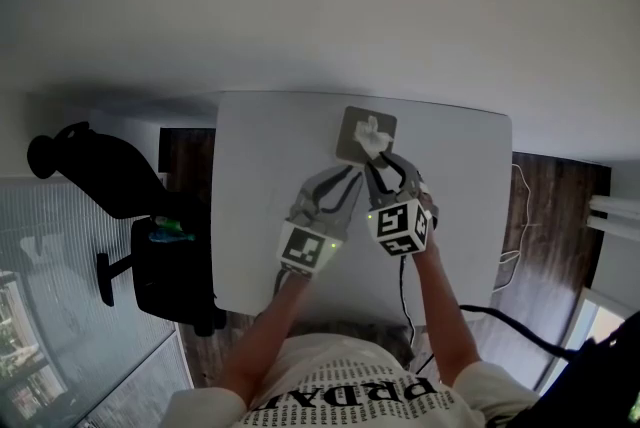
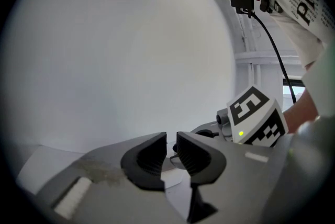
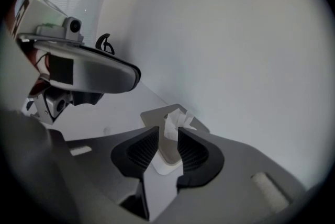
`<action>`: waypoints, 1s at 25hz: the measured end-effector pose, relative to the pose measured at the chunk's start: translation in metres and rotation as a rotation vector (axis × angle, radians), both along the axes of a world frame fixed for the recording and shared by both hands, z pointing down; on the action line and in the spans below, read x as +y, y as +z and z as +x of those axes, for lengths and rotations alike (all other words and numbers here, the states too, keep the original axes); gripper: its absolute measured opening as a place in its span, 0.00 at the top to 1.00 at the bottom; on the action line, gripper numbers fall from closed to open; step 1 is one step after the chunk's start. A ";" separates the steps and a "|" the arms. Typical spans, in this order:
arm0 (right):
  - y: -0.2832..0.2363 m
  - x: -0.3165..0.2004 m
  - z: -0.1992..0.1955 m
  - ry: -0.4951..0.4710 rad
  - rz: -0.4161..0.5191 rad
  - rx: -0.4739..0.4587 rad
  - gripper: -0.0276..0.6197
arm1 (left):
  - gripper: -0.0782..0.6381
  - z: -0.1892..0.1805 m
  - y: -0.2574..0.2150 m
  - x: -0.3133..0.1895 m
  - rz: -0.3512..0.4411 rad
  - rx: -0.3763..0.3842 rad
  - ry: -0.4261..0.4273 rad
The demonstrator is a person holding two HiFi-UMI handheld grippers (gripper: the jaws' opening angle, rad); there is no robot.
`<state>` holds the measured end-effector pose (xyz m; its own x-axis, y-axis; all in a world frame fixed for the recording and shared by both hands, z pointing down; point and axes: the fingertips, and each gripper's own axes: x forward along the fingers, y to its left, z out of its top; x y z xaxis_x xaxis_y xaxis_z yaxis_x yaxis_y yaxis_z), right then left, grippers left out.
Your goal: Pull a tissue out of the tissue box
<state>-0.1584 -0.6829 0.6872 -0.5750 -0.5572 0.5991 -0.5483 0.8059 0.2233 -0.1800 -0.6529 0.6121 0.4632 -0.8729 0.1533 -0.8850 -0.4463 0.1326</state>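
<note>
A flat grey tissue box [image 1: 352, 138] lies near the far edge of the white table [image 1: 262, 216]. A white tissue [image 1: 372, 130] sticks up from its slot. My right gripper [image 1: 386, 160] points down at the box from the near side. In the right gripper view its jaws [image 3: 167, 136] stand apart, and the tissue [image 3: 177, 117] shows in the gap just past the tips, above the box [image 3: 152, 115]; no pad presses on it. My left gripper [image 1: 350, 178] hovers beside it to the left. Its jaws [image 2: 171, 147] are slightly apart with nothing between them.
A black office chair [image 1: 105, 171] and a dark bin-like thing [image 1: 170, 266] stand left of the table on the wooden floor. A cable [image 1: 510, 256] lies on the floor at the right. The left gripper's body [image 3: 78, 68] crosses the right gripper view's upper left.
</note>
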 end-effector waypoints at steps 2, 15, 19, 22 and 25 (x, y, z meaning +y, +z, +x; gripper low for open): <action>0.003 -0.003 -0.002 0.000 -0.003 0.005 0.77 | 0.81 -0.001 0.003 -0.001 -0.005 -0.002 0.003; 0.011 -0.031 0.000 0.050 -0.056 0.000 0.93 | 0.81 -0.005 0.004 -0.005 -0.007 0.013 -0.004; 0.010 -0.026 -0.002 0.029 -0.075 -0.012 0.94 | 0.81 -0.005 0.003 -0.006 -0.003 0.012 -0.003; 0.007 -0.024 -0.002 0.033 -0.079 -0.014 0.94 | 0.81 -0.003 0.001 -0.007 -0.002 0.021 -0.003; 0.004 -0.023 -0.002 0.033 -0.073 -0.017 0.94 | 0.81 -0.001 0.000 -0.007 0.005 0.026 0.003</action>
<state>-0.1603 -0.7060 0.6912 -0.5673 -0.5308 0.6296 -0.5777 0.8014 0.1550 -0.1810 -0.6602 0.6120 0.4694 -0.8723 0.1366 -0.8800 -0.4496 0.1531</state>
